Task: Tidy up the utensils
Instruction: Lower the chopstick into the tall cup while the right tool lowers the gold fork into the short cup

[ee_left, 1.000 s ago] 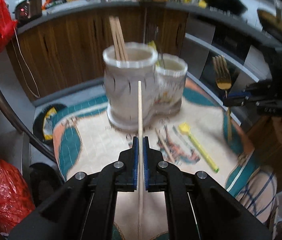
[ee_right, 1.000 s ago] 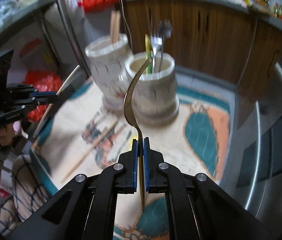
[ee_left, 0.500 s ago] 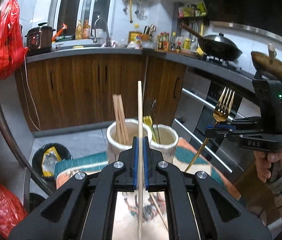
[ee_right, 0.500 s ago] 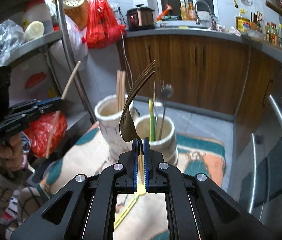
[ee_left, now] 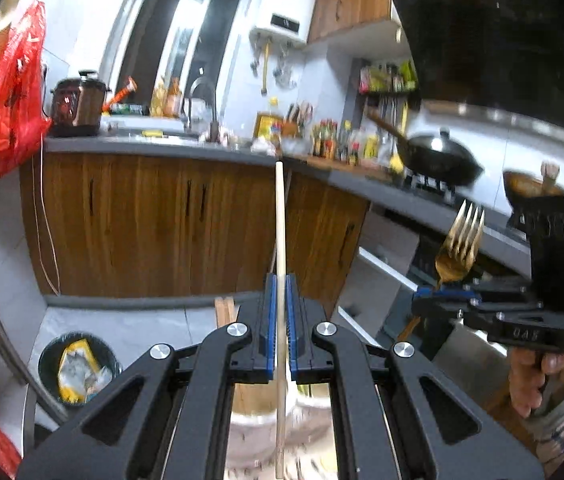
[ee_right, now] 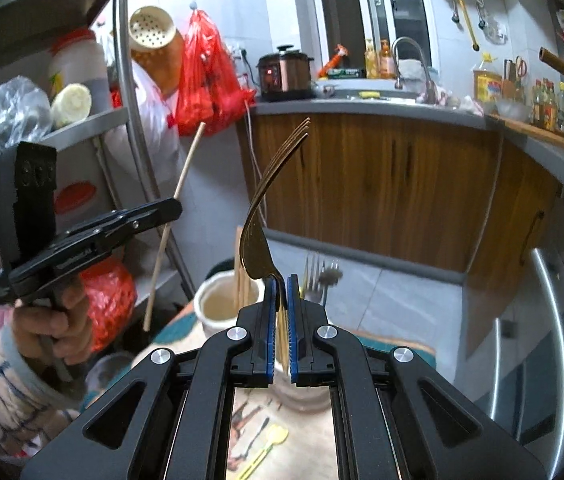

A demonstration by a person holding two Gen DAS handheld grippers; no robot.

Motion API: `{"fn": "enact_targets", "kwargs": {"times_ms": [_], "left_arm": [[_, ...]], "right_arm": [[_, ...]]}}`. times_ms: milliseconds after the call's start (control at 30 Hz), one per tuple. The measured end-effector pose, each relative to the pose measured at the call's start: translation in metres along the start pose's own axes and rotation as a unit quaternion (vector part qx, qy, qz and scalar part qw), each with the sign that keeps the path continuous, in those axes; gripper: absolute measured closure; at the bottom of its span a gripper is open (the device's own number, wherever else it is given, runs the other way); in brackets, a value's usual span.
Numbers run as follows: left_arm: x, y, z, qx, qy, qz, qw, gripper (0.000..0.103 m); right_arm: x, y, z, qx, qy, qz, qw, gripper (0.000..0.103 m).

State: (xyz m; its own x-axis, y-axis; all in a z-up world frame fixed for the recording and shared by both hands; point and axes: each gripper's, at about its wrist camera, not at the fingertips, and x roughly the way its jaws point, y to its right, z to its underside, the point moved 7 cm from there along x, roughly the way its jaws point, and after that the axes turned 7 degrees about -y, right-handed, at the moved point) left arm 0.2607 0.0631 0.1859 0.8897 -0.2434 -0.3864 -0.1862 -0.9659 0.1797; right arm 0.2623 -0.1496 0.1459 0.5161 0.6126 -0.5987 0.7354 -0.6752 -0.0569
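Note:
My left gripper [ee_left: 279, 280] is shut on a wooden chopstick [ee_left: 279, 224] that points up and away. It also shows in the right wrist view [ee_right: 172, 208] with the chopstick [ee_right: 186, 168]. My right gripper [ee_right: 281, 280] is shut on a gold fork [ee_right: 266, 208], tines up. It shows in the left wrist view [ee_left: 428, 294] with the fork [ee_left: 458, 248]. Both are raised above the white two-cup utensil holder [ee_right: 218, 308], which holds chopsticks [ee_right: 240, 276] in one cup and forks [ee_right: 314, 276] in the other.
A yellow utensil [ee_right: 266, 446] lies on the patterned mat [ee_right: 178, 340] below. A metal rack [ee_right: 122, 120] with red bags stands at the left. Wooden cabinets [ee_right: 382, 188] and a counter are behind. A black bin [ee_left: 76, 368] sits on the floor.
Both grippers rose and tilted upward, each keeping its utensil. The holder and mat dropped to the bottom of both views.

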Motion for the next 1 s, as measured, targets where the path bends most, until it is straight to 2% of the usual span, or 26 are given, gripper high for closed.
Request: {"fn": "enact_targets", "kwargs": {"times_ms": [167, 267, 400, 633, 800, 1000], "left_arm": [[0.005, -0.01, -0.012, -0.01, 0.064, -0.009, 0.9978, 0.099], [0.016, -0.021, -0.012, -0.024, 0.076, -0.013, 0.9968, 0.099], [0.036, -0.032, -0.006, -0.038, 0.069, -0.019, 0.9967, 0.099], [0.066, -0.037, 0.038, -0.041, 0.028, -0.029, 0.9983, 0.099], [0.066, -0.037, 0.068, -0.037, 0.015, -0.038, 0.9985, 0.099], [0.061, -0.043, 0.085, -0.046, 0.002, -0.052, 0.9976, 0.099]], "right_arm": [[0.01, 0.005, -0.01, 0.001, 0.006, 0.005, 1.0, 0.097], [0.018, 0.008, -0.011, 0.004, 0.005, 0.004, 1.0, 0.097], [0.034, 0.012, -0.008, 0.004, -0.007, 0.008, 1.0, 0.097], [0.067, 0.014, 0.014, -0.007, -0.045, 0.02, 0.999, 0.097], [0.084, 0.017, 0.03, -0.003, -0.067, 0.016, 0.998, 0.097], [0.099, 0.019, 0.036, 0.0, -0.08, 0.015, 0.997, 0.097]]}}
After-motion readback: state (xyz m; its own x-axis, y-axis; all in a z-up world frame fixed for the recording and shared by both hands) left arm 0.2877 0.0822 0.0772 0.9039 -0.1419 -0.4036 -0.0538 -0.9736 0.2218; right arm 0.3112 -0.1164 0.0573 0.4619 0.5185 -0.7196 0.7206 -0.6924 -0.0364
